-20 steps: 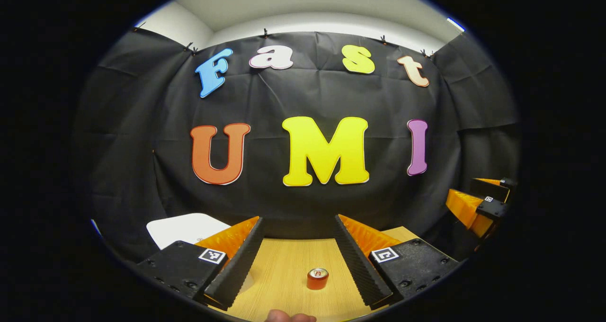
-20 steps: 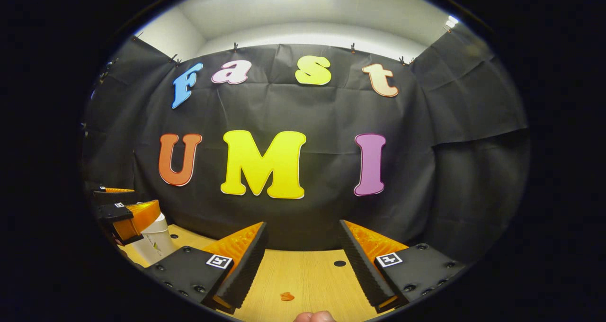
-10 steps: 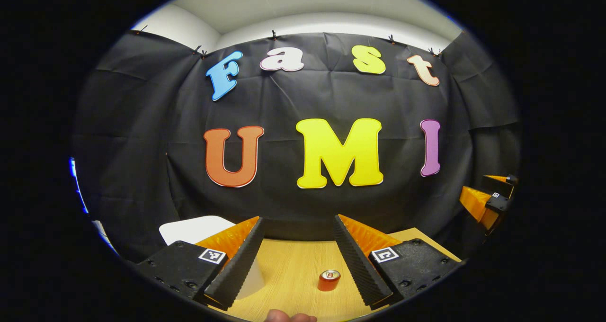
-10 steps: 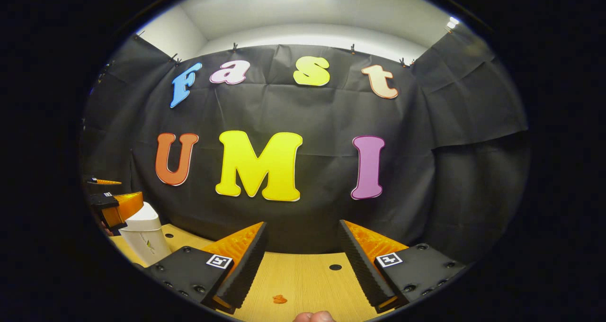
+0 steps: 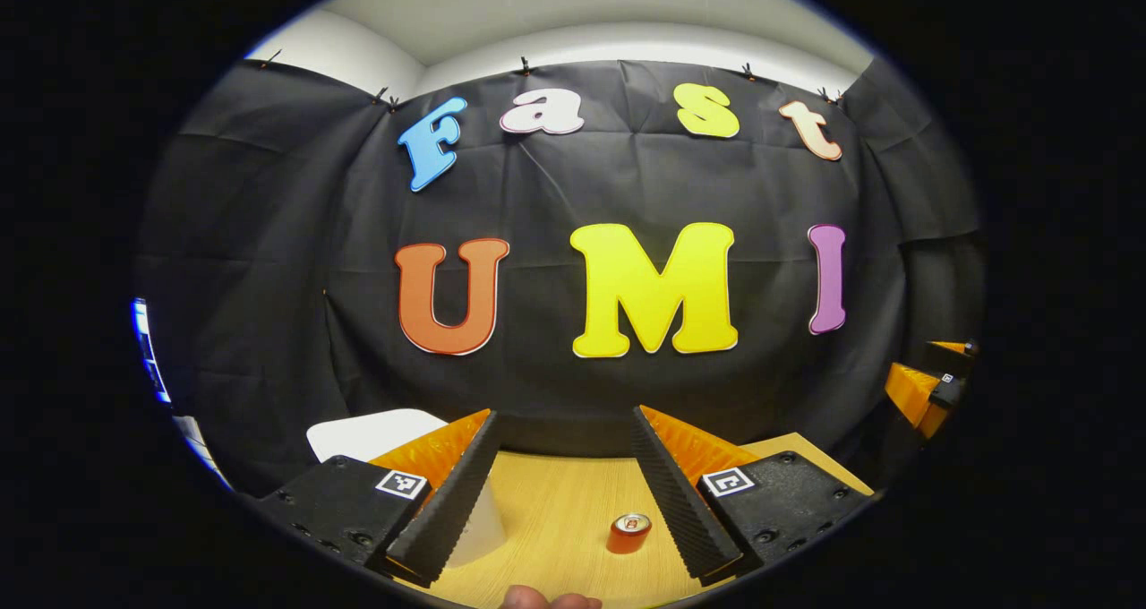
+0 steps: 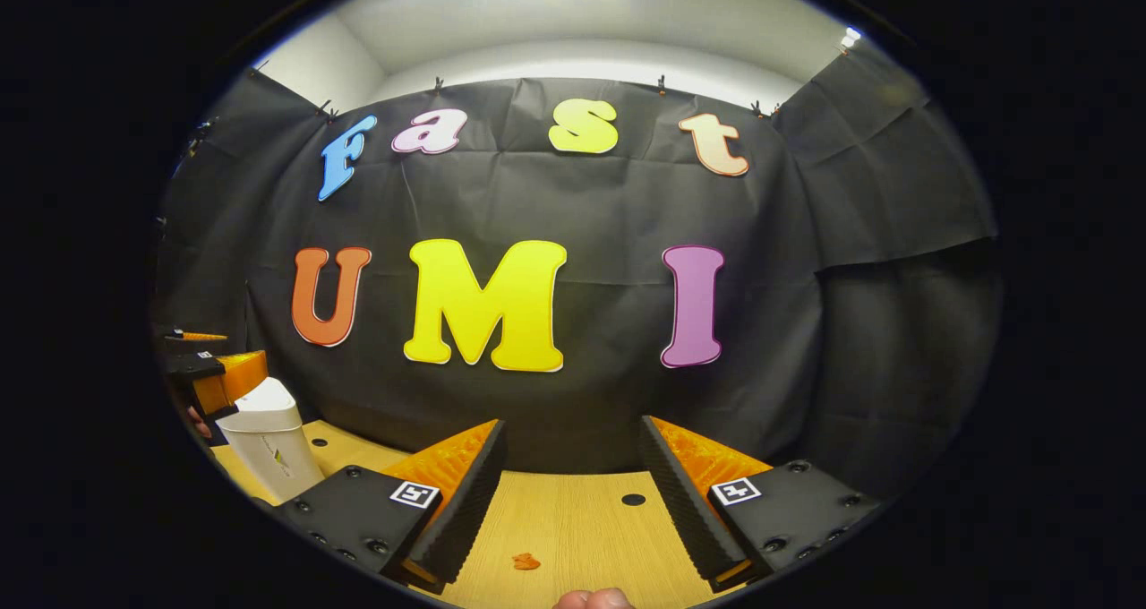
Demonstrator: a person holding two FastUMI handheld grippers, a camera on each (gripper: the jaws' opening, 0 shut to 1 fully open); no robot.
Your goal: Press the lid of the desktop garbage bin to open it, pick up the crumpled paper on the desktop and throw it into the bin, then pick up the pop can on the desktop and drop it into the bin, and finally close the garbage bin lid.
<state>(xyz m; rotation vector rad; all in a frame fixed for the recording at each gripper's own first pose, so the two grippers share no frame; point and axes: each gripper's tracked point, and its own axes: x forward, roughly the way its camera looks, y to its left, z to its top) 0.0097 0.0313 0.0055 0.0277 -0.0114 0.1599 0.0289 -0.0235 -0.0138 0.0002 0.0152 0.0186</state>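
A white desktop bin [image 6: 264,443] stands at the table's left end with its lid down; in the left gripper view its white lid [image 5: 372,432] shows behind my left finger. A small red pop can [image 5: 629,533] stands upright on the wooden table, low between my left gripper's fingers. My left gripper [image 5: 564,416] is open and holds nothing. My right gripper [image 6: 571,425] is open too, above a small orange crumpled scrap [image 6: 524,561] lying on the table. Each gripper also appears far off in the other's view: the right gripper [image 5: 927,390] and the left gripper [image 6: 210,381] just behind the bin.
The wooden table [image 6: 582,528] has a small round hole [image 6: 633,499] near the back. Black cloth closes the booth behind and at both sides. A thumb tip [image 5: 546,600] shows at the bottom edge.
The left gripper view has swung leftward, so the can and the far right gripper drift right in it. In the right gripper view the left gripper has drawn back, showing more of the bin.
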